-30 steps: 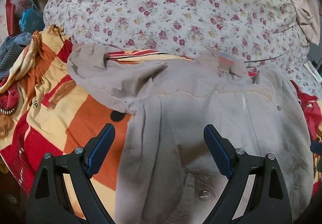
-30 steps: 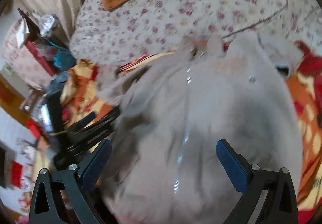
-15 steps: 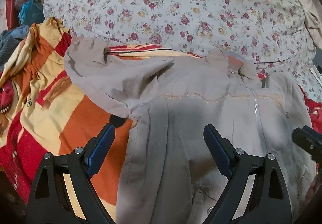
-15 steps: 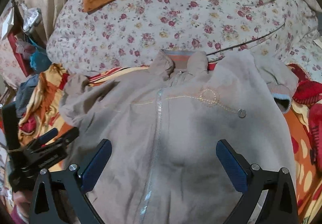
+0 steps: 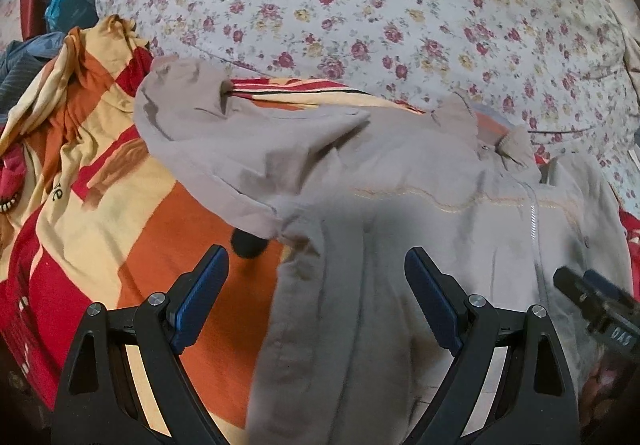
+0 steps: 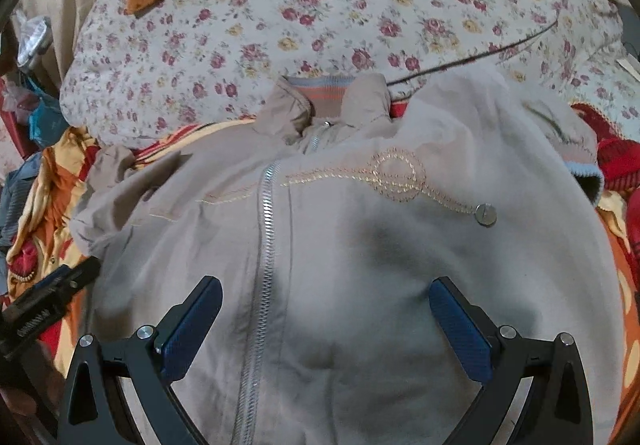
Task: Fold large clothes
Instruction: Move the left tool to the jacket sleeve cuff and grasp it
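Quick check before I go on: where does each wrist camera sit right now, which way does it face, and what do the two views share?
Left wrist: sits behind the left hand-held gripper, open, facing the beige jacket and its spread sleeve; the right hand-held gripper shows at the right edge.
Right wrist: sits behind the right hand-held gripper, open, facing the jacket's zipper and collar; the left hand-held gripper shows lower left.
Shared: jacket, floral quilt, striped blanket.

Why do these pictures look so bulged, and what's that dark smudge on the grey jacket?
Left wrist view: fisheye bending, black corners, a soft shadow on the jacket. Right wrist view: the same bulge and a shadow mid-jacket; the zipper stays sharp.
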`<state>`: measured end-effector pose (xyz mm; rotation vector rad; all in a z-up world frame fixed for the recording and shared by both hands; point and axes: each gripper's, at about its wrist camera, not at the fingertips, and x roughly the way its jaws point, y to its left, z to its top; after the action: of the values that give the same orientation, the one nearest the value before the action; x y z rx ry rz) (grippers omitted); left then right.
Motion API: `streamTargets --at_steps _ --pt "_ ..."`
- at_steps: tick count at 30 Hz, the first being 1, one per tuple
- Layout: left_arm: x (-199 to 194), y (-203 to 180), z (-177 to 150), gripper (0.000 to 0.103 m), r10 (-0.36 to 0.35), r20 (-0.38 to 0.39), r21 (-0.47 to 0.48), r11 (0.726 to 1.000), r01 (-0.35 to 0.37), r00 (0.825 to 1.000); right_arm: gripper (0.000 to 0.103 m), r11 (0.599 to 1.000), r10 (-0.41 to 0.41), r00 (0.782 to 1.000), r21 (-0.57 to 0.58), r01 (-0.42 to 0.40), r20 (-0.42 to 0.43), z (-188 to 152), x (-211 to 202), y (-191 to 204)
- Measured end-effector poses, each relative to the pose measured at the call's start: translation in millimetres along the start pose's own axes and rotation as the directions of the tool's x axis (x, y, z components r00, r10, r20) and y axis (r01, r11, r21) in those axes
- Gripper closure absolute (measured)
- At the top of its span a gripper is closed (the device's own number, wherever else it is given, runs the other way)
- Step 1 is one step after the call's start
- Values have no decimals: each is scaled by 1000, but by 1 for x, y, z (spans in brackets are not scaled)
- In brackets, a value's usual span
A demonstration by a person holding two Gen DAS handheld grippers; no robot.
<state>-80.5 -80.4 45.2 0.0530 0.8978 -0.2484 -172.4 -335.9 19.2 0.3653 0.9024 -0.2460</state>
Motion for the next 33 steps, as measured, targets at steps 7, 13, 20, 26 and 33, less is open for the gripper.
streamTargets --at_steps 7,13,20,26,33 --pt "7 10 3 13 8 -24 -26 1000 -9 1000 0 999 -26 1000 -45 25 -15 -6 10 7" --pt "9 40 23 13 2 -39 -111 994 -6 999 0 999 -22 1000 -45 22 14 4 7 10" --pt "27 107 70 13 111 -16 -229 967 -112 994 0 999 -21 1000 -34 21 -12 -2 22 10" --pt "63 175 103 13 210 -15 -346 916 -202 978 0 999 -21 1000 -37 21 -8 -2 25 9" --pt "111 217 130 13 227 -31 -432 875 -217 974 0 996 -56 998 -63 55 -5 -4 29 14"
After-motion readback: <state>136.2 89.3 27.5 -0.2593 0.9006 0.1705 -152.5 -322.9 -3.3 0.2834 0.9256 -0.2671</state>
